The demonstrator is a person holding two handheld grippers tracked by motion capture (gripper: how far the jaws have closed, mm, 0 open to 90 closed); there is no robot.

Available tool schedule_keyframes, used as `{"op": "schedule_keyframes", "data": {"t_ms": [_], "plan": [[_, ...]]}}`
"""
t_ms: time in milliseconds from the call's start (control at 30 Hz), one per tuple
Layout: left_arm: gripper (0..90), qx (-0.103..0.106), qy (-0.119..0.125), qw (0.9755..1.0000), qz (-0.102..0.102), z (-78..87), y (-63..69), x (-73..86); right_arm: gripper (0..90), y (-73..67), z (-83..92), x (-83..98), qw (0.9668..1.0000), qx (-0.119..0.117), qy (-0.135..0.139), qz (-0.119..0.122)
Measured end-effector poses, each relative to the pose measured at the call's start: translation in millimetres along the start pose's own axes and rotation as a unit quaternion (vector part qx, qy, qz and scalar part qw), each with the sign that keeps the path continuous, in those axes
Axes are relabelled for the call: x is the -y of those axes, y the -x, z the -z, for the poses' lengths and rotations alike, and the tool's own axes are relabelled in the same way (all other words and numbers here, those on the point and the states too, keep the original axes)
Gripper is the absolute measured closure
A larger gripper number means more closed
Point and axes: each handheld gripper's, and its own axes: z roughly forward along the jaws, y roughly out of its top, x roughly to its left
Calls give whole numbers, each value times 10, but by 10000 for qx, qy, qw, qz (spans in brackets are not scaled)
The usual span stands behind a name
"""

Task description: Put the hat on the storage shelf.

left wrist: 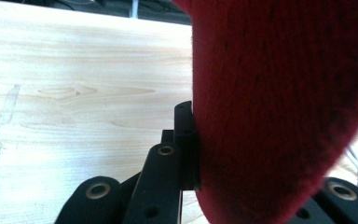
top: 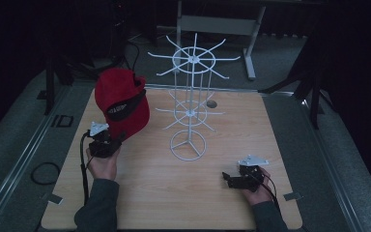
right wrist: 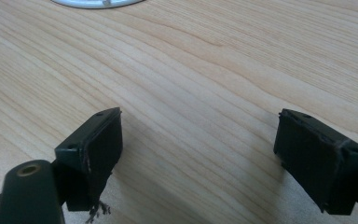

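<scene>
Left gripper (top: 118,139) is clamped on the edge of a red cap (top: 121,100), and we hold it raised above the left part of the wooden surface (top: 222,203), just left of the white wire rack (top: 189,101). In our left gripper view red fabric (left wrist: 279,112) presses against the inner jaw. Right gripper (top: 226,177) sits low near the surface's right front, jaws spread wide with nothing between them; the rack's base ring (right wrist: 98,3) lies ahead of it.

A red cap (top: 121,99) with a black brim hung lifted above the tabletop (top: 149,193), left of a white wire rack (top: 189,104).
</scene>
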Motion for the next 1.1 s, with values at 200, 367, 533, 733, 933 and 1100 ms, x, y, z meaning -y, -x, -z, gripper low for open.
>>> {"op": "schedule_keyframes", "data": {"t_ms": [200,367,533,733,933,1100], "plan": [[858,14,147,9999,-44,65,33,-81,151,0,0,0,10000,0,-2,2],[858,25,303,9995,-75,128,59,-164,152,1,1,-1,10000,-2,-1,7],[858,19,447,9989,-137,194,86,-245,152,-1,2,0,10000,-1,-3,-11],[858,13,554,9983,-175,255,104,-322,152,-1,1,0,10000,-1,-2,-9],[858,-5,640,9977,-203,298,122,-377,152,1,1,0,10000,-1,0,1],[858,-29,722,9971,-231,338,138,-426,152,1,2,0,10000,-2,-1,3]]}}
